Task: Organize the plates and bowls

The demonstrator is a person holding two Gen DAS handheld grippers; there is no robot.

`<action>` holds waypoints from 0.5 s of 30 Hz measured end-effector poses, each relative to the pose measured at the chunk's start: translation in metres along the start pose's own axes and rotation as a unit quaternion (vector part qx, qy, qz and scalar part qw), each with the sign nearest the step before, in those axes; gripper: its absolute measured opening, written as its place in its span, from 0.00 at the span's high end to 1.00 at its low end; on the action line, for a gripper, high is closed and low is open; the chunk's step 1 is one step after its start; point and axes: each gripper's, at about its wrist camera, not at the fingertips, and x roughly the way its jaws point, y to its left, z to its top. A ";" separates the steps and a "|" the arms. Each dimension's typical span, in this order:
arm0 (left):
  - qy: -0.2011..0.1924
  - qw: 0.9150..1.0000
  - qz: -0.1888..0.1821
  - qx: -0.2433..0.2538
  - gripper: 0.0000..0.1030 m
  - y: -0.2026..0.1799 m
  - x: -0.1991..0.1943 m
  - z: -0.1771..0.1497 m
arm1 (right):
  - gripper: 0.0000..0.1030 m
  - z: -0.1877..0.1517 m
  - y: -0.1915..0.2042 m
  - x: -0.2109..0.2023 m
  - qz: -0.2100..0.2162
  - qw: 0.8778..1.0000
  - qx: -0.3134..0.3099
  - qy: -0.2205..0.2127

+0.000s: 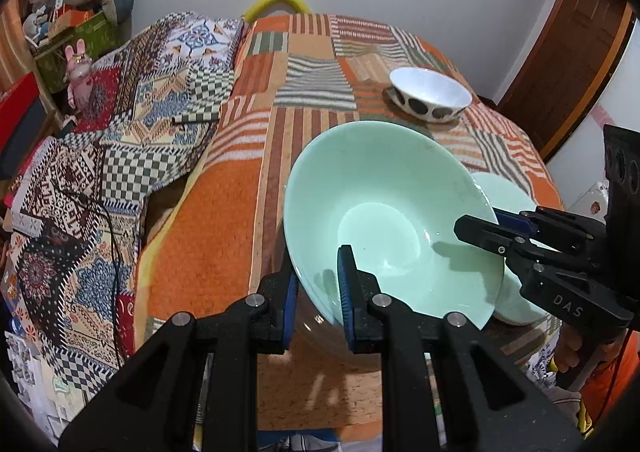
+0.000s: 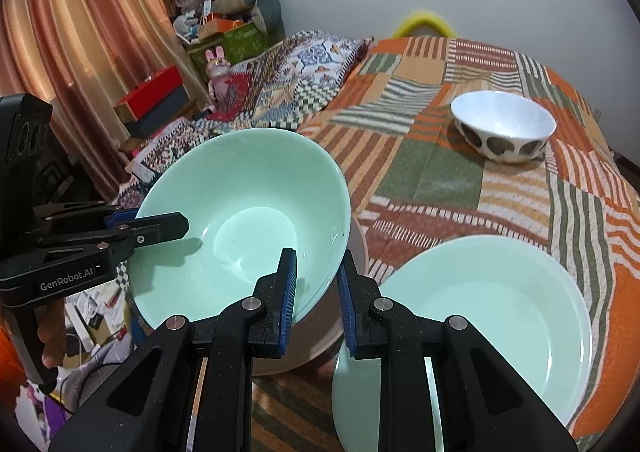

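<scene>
A mint green bowl (image 1: 384, 212) (image 2: 240, 220) is held tilted above the table. My left gripper (image 1: 318, 292) is shut on its near rim, one finger inside and one outside. My right gripper (image 2: 316, 288) is shut on the opposite rim; it also shows in the left wrist view (image 1: 476, 224). A mint green plate (image 2: 480, 316) lies on the table to the right of the bowl, partly hidden behind it in the left wrist view (image 1: 504, 192). A beige dish (image 2: 352, 252) sits under the lifted bowl. A white bowl with dark spots (image 1: 430, 94) (image 2: 504, 124) stands further back.
The round table has an orange striped patchwork cloth (image 1: 280, 92) (image 2: 440, 180). A patterned quilt (image 1: 120, 132) lies to the left. Boxes and stuffed toys (image 1: 76, 8) (image 2: 224, 24) are stacked by the wall. A wooden door (image 1: 568, 52) is at the right.
</scene>
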 end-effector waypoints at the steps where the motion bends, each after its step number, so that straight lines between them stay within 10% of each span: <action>1: 0.003 1.000 0.001 -0.001 0.82 0.001 0.003 -0.002 | 0.82 0.000 0.000 0.002 -0.001 1.000 -0.001 0.003; 15: 0.033 0.999 0.004 0.006 0.82 0.001 0.025 -0.015 | 0.82 -0.008 0.003 0.014 -0.020 0.999 -0.021 0.027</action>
